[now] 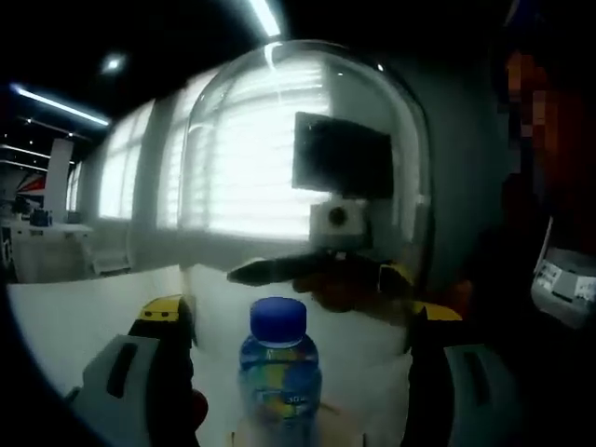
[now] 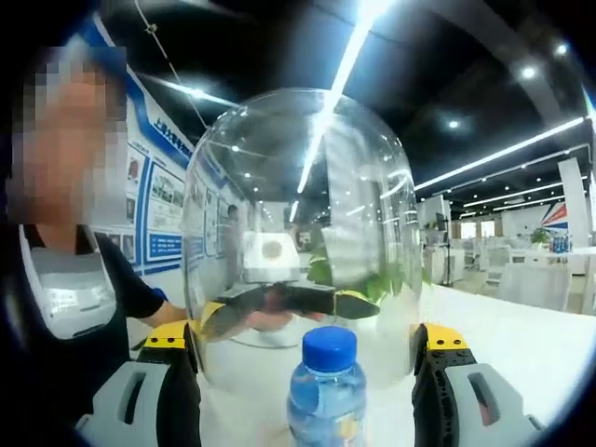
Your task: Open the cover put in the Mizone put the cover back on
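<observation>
A clear glass dome cover [image 1: 279,140] hangs in the air, and the jaws of my left gripper [image 1: 300,313] press on its lower sides. A Mizone bottle [image 1: 279,372] with a blue cap stands upright under it, close to the camera, on a brownish base [image 1: 244,436]. Through the glass I see my right gripper [image 1: 326,270] facing me. In the right gripper view the same dome cover [image 2: 298,214] sits between the jaws of my right gripper [image 2: 308,336]. The bottle [image 2: 326,391] stands below it, and my left gripper [image 2: 279,300] shows through the glass.
A white table [image 2: 521,345] carries the setup. A person in a dark shirt [image 2: 84,307] stands close behind the table. Bright windows [image 1: 121,177] and office desks [image 1: 47,247] lie further off.
</observation>
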Tool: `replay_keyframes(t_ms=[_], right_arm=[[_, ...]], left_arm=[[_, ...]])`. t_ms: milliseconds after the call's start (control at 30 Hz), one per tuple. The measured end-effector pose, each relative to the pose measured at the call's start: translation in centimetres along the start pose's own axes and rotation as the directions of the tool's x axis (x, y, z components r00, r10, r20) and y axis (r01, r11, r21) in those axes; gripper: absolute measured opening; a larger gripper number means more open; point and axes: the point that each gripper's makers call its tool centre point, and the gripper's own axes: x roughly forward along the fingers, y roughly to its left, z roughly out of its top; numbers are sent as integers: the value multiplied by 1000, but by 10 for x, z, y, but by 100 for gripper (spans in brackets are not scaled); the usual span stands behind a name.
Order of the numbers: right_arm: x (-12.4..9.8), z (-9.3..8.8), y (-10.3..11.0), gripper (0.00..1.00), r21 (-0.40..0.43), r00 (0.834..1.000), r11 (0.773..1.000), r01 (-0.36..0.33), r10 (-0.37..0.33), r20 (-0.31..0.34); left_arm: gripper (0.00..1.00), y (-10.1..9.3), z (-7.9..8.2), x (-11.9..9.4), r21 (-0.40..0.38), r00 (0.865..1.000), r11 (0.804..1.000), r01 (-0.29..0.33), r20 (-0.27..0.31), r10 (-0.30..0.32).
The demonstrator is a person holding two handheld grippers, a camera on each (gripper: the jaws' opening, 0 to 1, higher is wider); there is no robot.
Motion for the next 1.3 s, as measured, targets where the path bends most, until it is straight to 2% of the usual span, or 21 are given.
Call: replay_keyframes(t_ms=[267,633,867,1067,1300], right_arm=[[1,-13,1,89,7,1000,1000,0,0,3],[7,-43,6,89,18,1000,1000,-3,3,-17],[10,-58,7,89,28,1000,1000,-7,7,-20],[9,-71,3,89,35,999,999,-4,6,-38],[5,-82,1,89,47,999,999,-7,9,-42]], left_arm=[[83,1,-13,-2,-5,1000,1000,-1,-8,1],[83,4,-40,-7,-15,1000,1000,-4,-29,4],[83,9,-52,-10,-19,999,1000,-8,-32,7],[83,12,-66,-9,-26,999,1000,-4,-43,3],[83,13,-75,-8,-28,998,1000,-6,-59,5]])
